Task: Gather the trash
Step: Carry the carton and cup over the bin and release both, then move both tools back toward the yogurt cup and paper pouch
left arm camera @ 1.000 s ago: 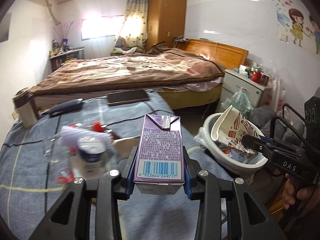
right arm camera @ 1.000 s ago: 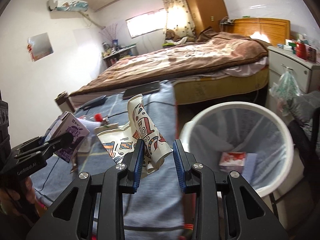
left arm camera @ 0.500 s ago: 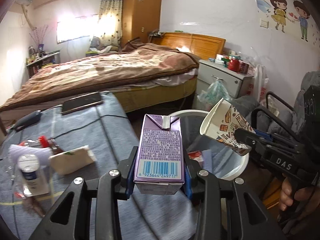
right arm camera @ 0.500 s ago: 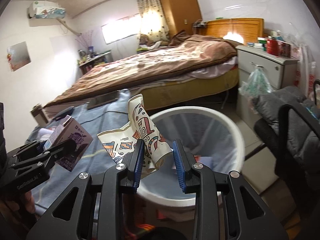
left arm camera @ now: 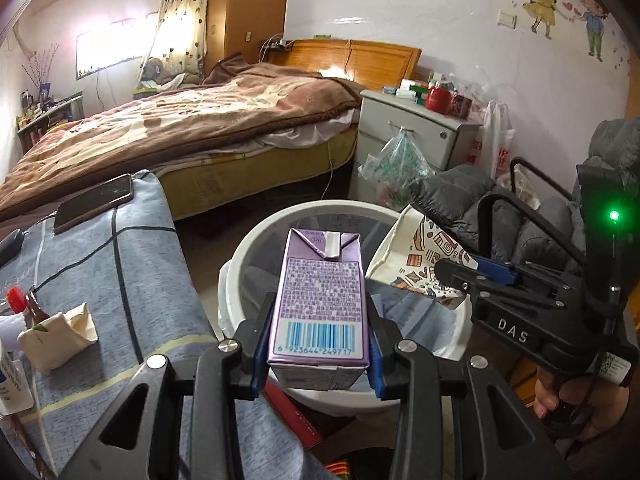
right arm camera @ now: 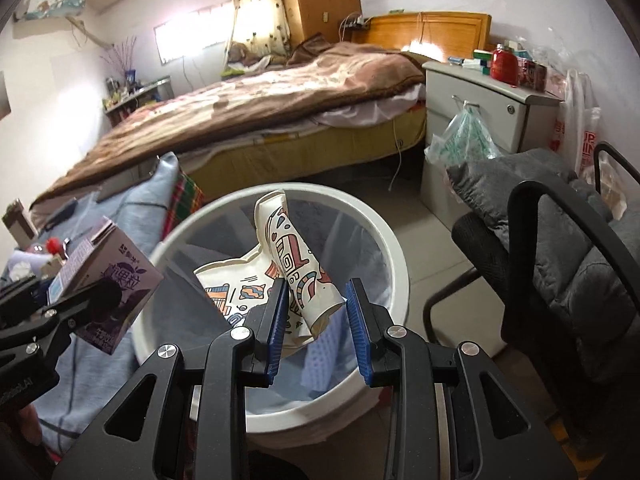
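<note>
The left tool (left arm camera: 318,354) clamps a purple drink carton (left arm camera: 320,300) upright between its blue pads, poised over the white trash bin (left arm camera: 236,264). Just beside it, the right tool (right arm camera: 316,320) grips a crumpled patterned paper cup (right arm camera: 296,268) above the same bin's mesh-lined opening. The blue-clothed worktop (left arm camera: 132,280) lies to the left, carrying a phone (left arm camera: 94,202).

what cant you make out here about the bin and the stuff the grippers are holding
- Bin contents: in the left wrist view the purple carton covers most of the inside; in the right wrist view the crushed paper cup and the right gripper do.
- Carton front print: angled and blurred in the right wrist view.
- Items at the left edge of the table: cut off in the left wrist view.
</note>
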### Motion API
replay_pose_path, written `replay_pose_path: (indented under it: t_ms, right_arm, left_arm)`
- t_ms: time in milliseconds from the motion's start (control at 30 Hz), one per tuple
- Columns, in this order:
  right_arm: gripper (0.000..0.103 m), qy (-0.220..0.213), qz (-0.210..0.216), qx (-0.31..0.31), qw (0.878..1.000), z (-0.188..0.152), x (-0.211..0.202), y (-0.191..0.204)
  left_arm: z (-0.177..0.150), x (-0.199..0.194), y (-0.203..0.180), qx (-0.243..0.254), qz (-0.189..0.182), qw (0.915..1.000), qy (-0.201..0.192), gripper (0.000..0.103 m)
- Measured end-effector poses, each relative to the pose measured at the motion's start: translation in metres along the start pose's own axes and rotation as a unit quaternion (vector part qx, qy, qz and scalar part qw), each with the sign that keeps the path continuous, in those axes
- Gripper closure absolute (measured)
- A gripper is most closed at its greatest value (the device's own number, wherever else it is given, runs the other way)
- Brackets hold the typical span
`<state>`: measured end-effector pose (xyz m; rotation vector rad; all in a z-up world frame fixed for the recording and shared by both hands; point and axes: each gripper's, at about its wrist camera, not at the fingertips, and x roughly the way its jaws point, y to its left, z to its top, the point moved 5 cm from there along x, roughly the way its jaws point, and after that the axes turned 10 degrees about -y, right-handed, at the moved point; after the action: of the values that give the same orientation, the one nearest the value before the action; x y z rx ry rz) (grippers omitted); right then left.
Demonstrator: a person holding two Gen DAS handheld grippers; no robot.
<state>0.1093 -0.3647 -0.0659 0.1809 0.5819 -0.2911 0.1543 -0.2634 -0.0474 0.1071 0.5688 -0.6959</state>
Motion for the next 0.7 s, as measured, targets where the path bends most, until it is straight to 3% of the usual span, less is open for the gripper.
replay_pose_path:
  t_ms: [200, 300, 333, 433, 500, 700]
  right_arm:
    - [0.07, 0.007, -0.01, -0.014, 1.0, -0.003, 0.003, -0.002]
    - [0.069, 0.009, -0.012, -0.022, 1.0, -0.004, 0.004, -0.003]
    - [0.069, 0.011, -0.015, -0.024, 1.0, -0.005, 0.005, -0.003]
    - [0.061, 0.007, -0.025, -0.026, 0.999, -0.005, 0.005, -0.005]
    - [0.047, 0.006, -0.024, -0.02, 0.999, -0.004, 0.004, -0.006]
    - [0.045, 0.002, -0.024, -0.011, 1.0, -0.003, 0.001, -0.003]
  left_arm:
    - [-0.005, 0.012, -0.005, -0.007, -0.009, 0.9998, 0.016, 0.061]
    - [-0.008, 0.013, -0.004, -0.008, -0.012, 0.9997, 0.019, 0.043]
    - [-0.009, 0.013, -0.005, -0.009, -0.012, 0.9997, 0.019, 0.043]
    - [-0.01, 0.012, -0.004, -0.003, -0.007, 0.9998, 0.017, 0.042]
    - [-0.01, 0.011, -0.001, -0.007, -0.005, 0.9998, 0.019, 0.042]
    - [-0.008, 0.0, 0.006, -0.018, 0.0, 0.9998, 0.009, 0.04]
